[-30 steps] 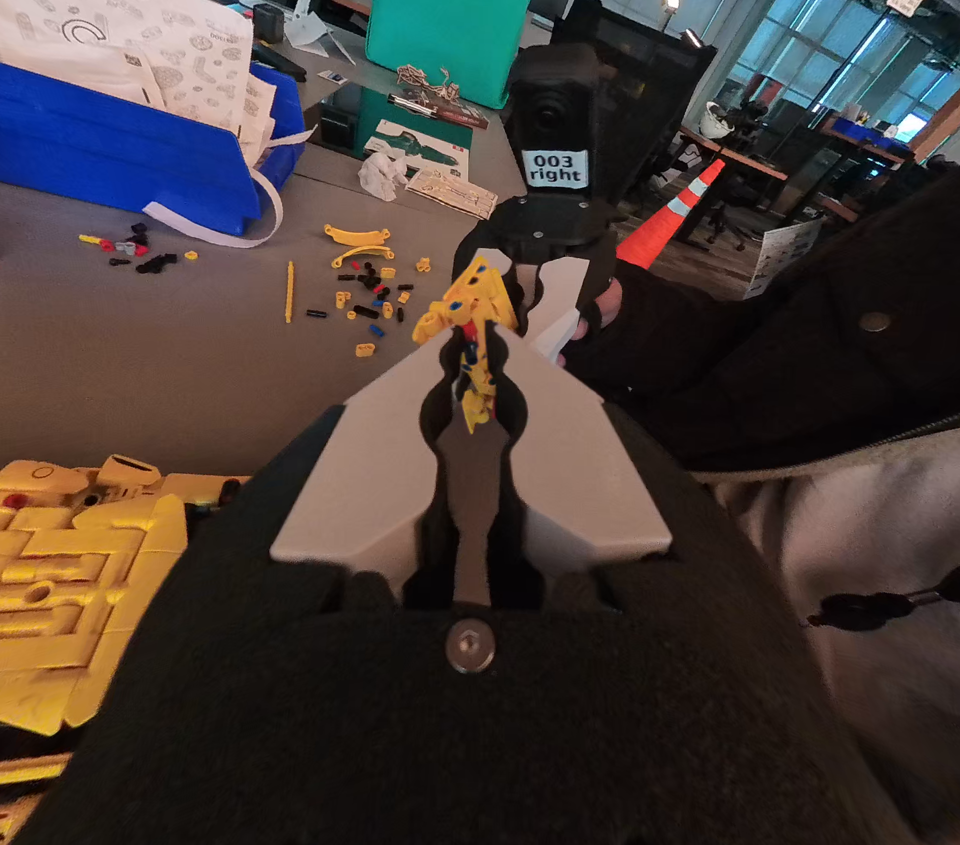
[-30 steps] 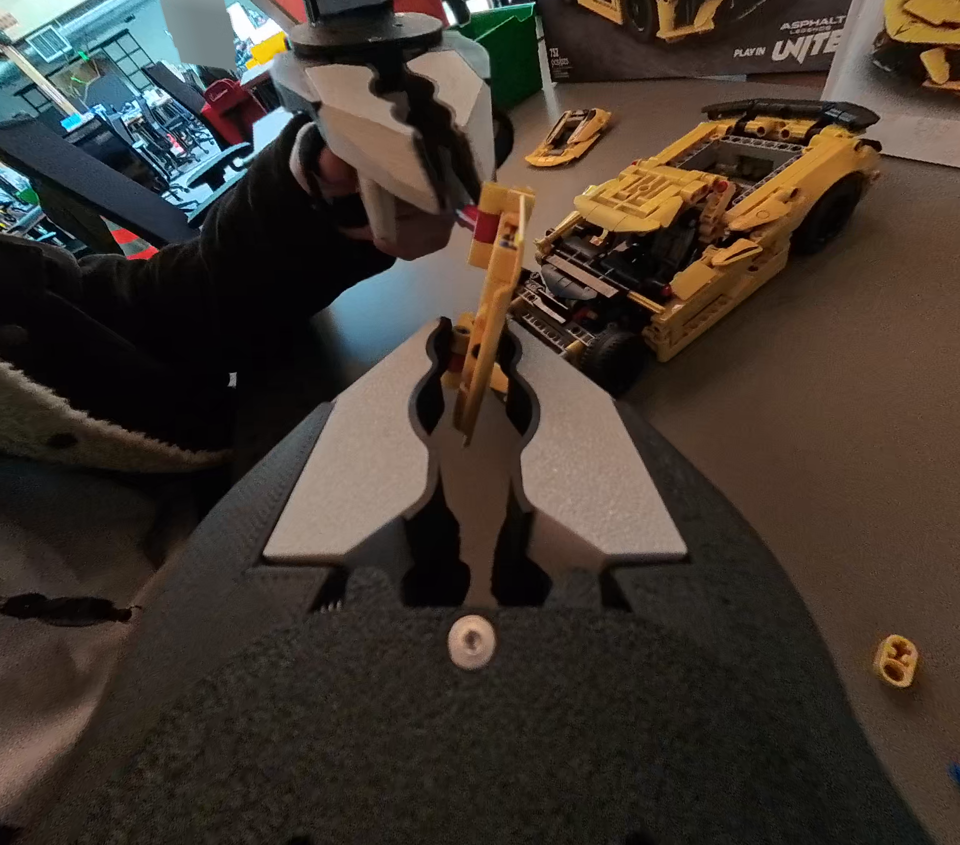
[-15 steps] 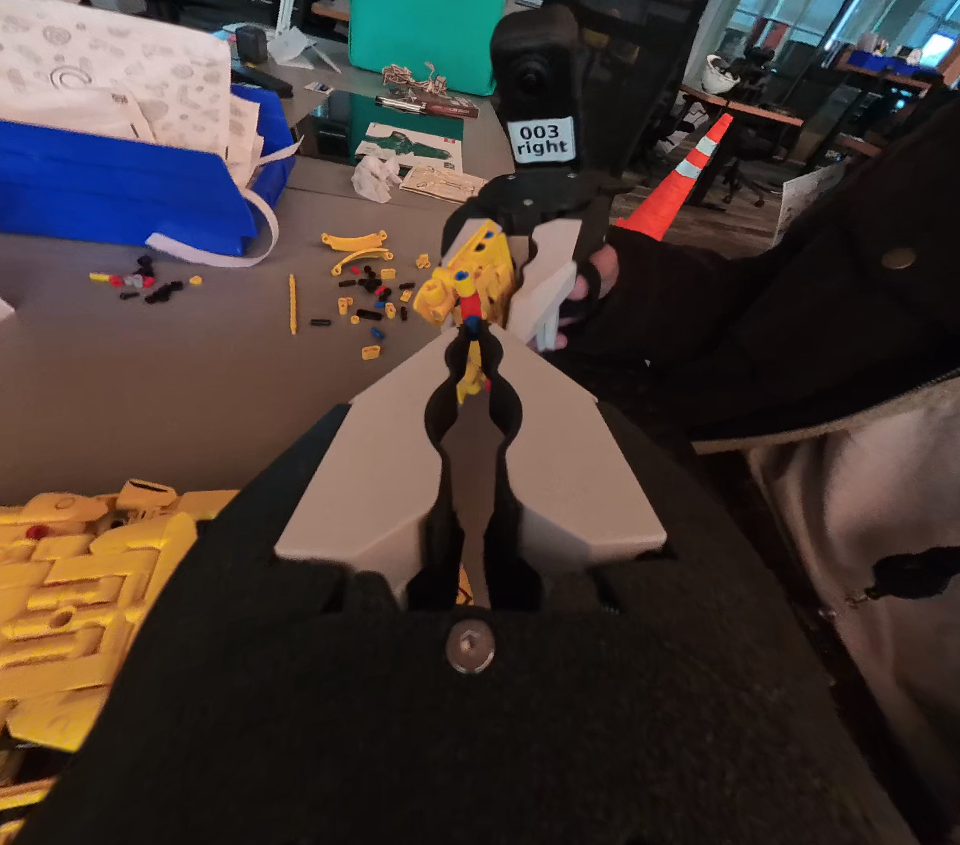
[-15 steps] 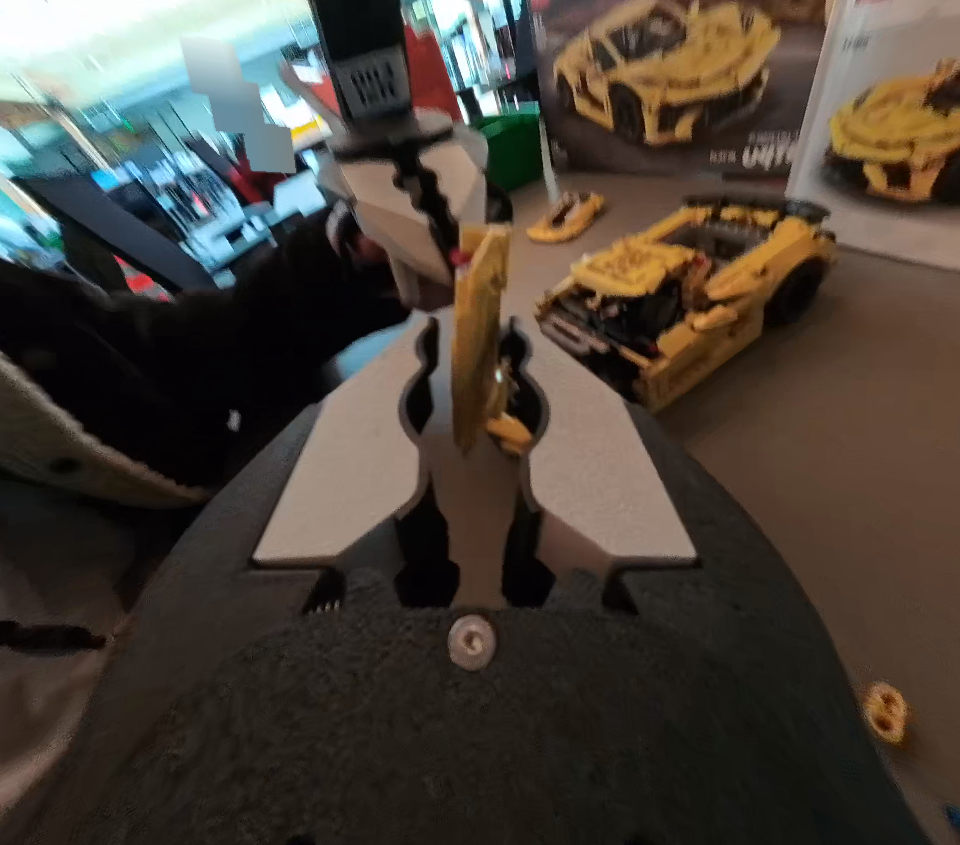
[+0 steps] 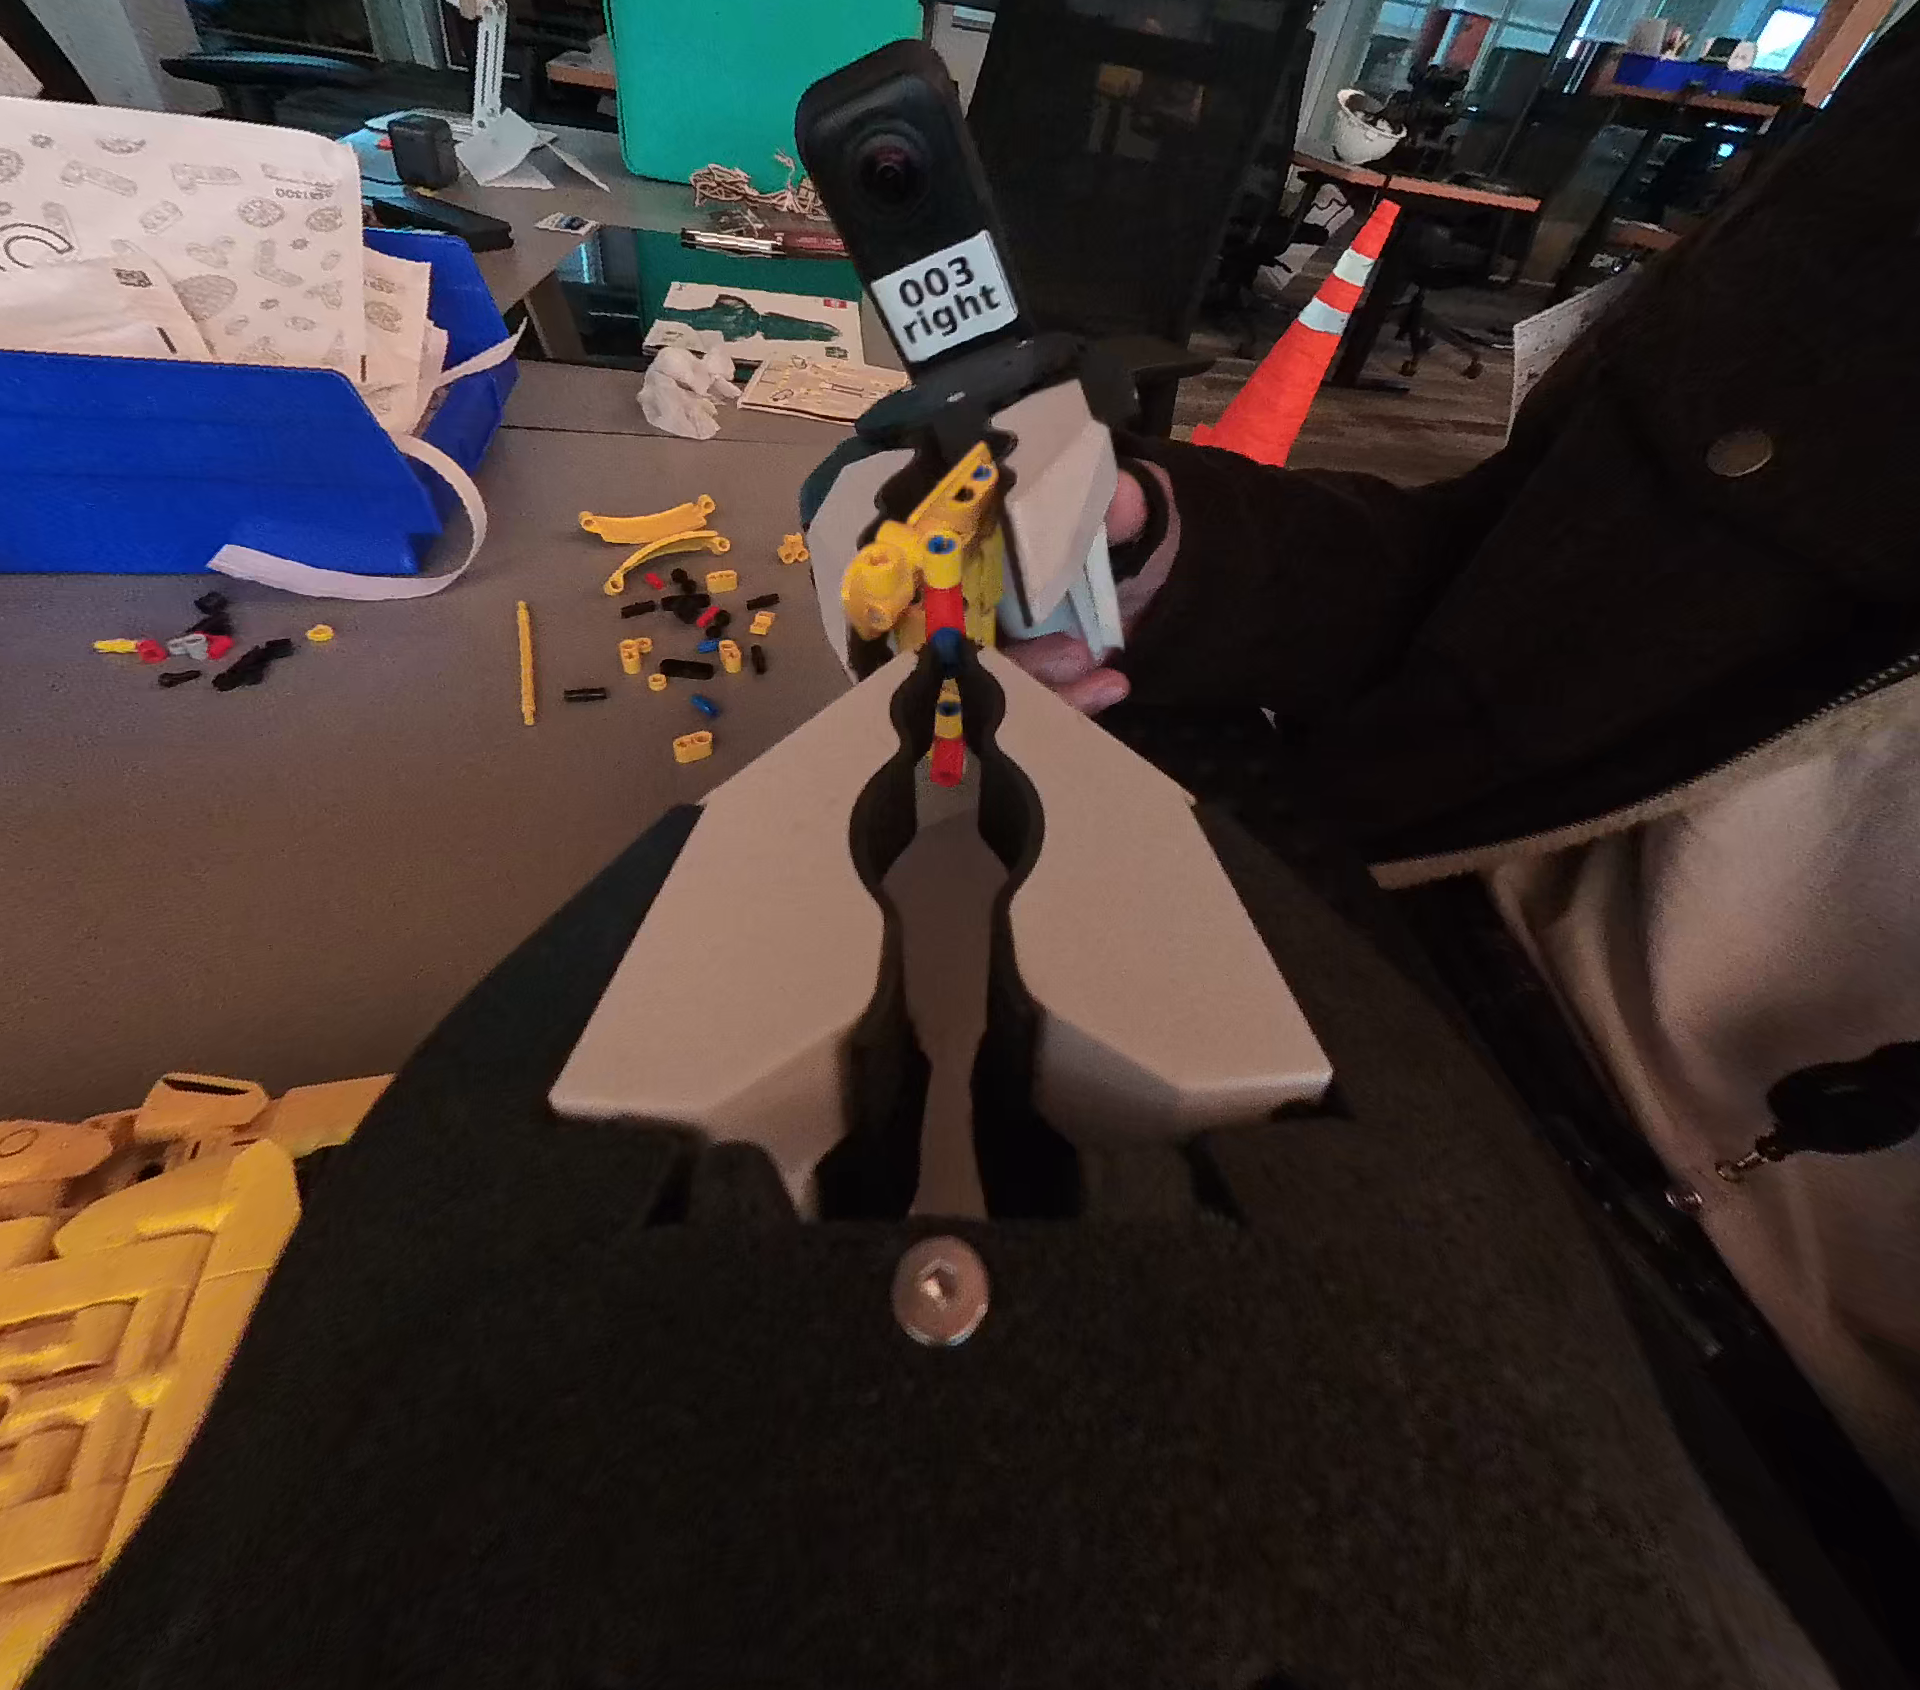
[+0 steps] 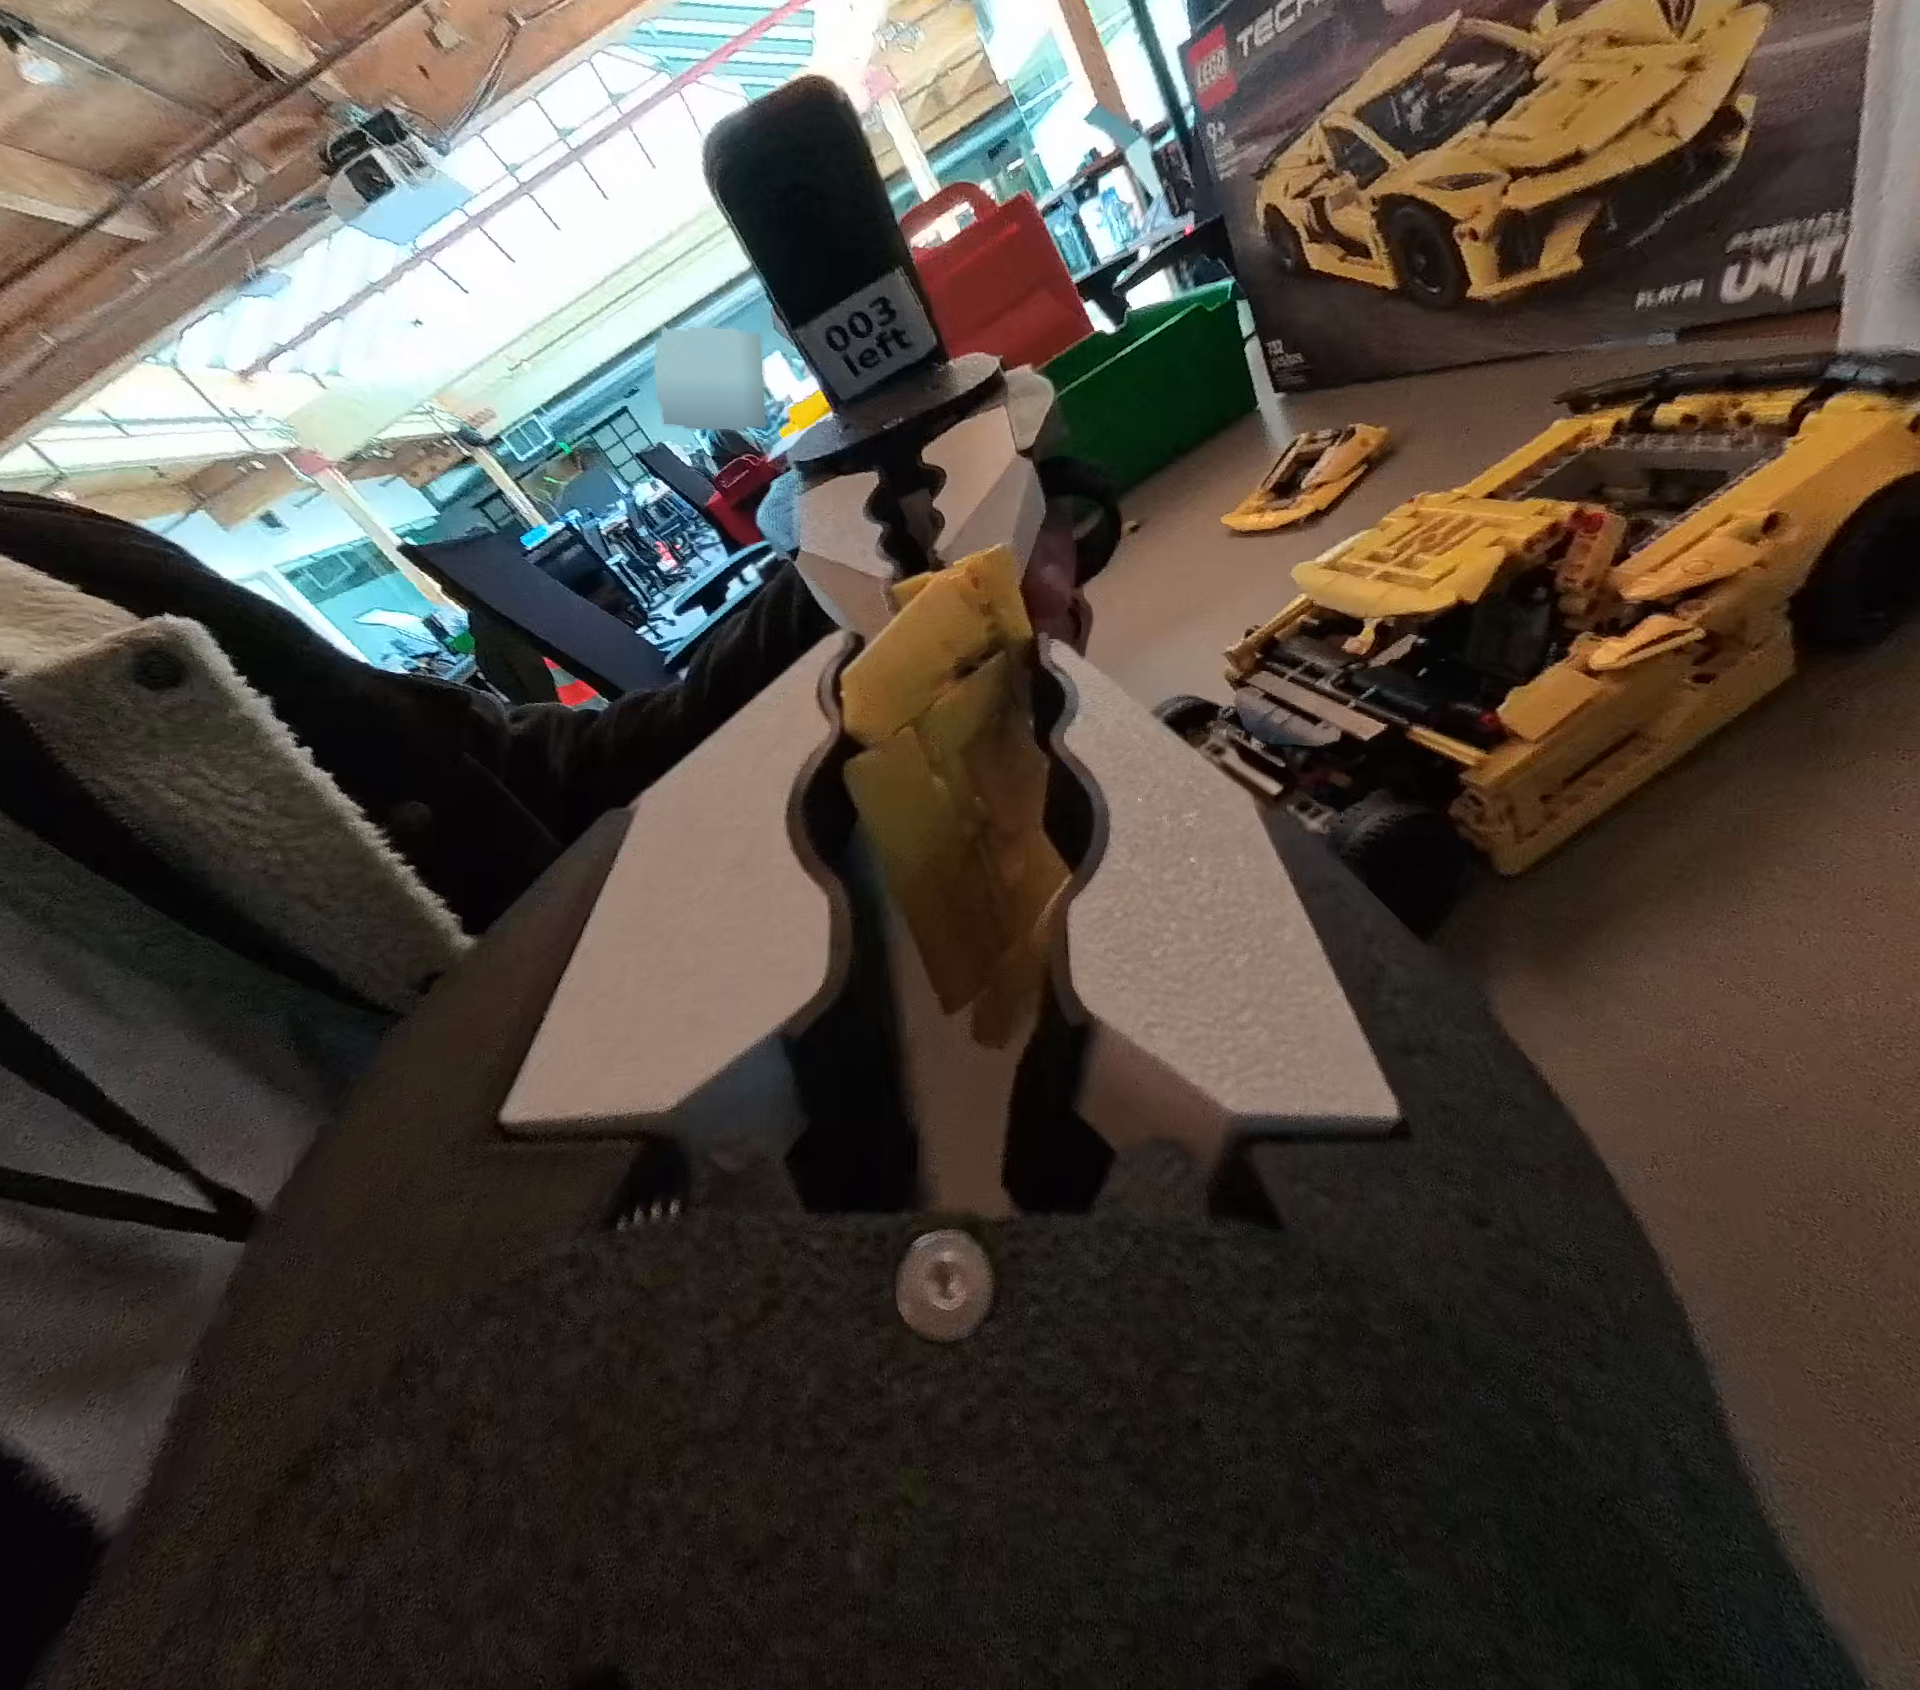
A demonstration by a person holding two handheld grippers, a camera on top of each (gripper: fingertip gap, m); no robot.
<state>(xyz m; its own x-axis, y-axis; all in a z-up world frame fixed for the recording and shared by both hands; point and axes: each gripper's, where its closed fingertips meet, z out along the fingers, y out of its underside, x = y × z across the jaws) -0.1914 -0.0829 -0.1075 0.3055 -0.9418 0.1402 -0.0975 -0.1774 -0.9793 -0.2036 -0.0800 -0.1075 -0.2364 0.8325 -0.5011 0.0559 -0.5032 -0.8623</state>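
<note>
Pinching one yellow brick sub-assembly [image 5: 930, 570] mid-air: left gripper [image 5: 948, 705] clamps red pin end, right gripper [image 6: 966, 767] clamps panel; twisting risks snapping joint apart.

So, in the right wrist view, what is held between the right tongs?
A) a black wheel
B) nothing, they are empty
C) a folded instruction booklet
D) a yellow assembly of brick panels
D: the right tongs are shut on a yellow panel assembly, whose far end meets the left tongs; the yellow model car stands apart on the table.
</note>
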